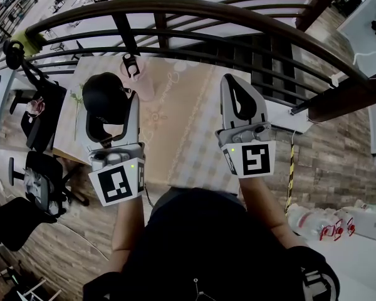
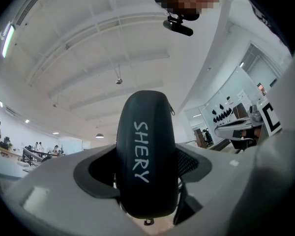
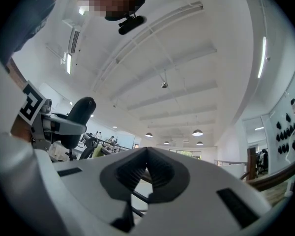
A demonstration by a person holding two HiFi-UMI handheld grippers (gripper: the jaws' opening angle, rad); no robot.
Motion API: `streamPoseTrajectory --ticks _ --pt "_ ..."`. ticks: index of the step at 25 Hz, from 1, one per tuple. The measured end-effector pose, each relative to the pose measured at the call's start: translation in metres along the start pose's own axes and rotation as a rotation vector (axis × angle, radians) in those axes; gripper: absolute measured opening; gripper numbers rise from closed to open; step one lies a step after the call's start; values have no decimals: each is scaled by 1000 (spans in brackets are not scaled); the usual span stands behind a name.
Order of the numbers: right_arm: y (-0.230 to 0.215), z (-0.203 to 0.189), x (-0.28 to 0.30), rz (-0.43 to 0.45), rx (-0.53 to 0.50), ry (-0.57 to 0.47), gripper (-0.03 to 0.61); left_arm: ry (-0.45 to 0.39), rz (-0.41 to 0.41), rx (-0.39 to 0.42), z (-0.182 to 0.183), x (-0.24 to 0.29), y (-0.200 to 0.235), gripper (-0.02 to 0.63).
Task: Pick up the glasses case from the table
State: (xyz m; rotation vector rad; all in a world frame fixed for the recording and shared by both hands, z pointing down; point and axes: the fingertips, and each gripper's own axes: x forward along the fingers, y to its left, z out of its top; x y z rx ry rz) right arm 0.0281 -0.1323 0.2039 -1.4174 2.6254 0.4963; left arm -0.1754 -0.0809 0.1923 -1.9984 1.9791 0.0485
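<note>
Glasses case [image 2: 146, 156], clamped between fingers [image 2: 189, 161] of left gripper [image 1: 109, 108]

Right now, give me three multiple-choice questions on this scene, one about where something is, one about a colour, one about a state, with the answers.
1. The right gripper has its jaws: A. together on nothing; B. clamped on a pen; C. wide apart.
2. The glasses case is: A. in the right gripper; B. in the left gripper; C. balanced on the right gripper's marker cube.
3. The glasses case is: A. red; B. white; C. black.
Answers: 1 A, its pads meet with nothing between them. 2 B, the left gripper view shows the case between its jaws. 3 C, its shell is black with pale lettering.
</note>
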Motion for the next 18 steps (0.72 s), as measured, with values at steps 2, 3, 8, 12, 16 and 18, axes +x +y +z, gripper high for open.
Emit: streamPoseTrajectory --ticks 2,3,8,12,16,18 --pt "1 1 0 3 -3 -2 9 1 -1 -1 0 0 0 345" --pt "2 0 0 4 -4 -2 9 2 -1 -2 -1 0 0 345" --pt "3 0 -1 3 -5 -3 9 4 -3 -5 -2 0 -1 345" --pt "4 0 -2 4 -4 -1 9 7 -6 -6 -3 0 -2 345" --pt "6 -1 -2 7 -2 3 9 9 -8 -9 -4 1 -2 345" --pt "6 -1 -1 7 -2 3 9 9 -8 -10 -5 1 -2 345"
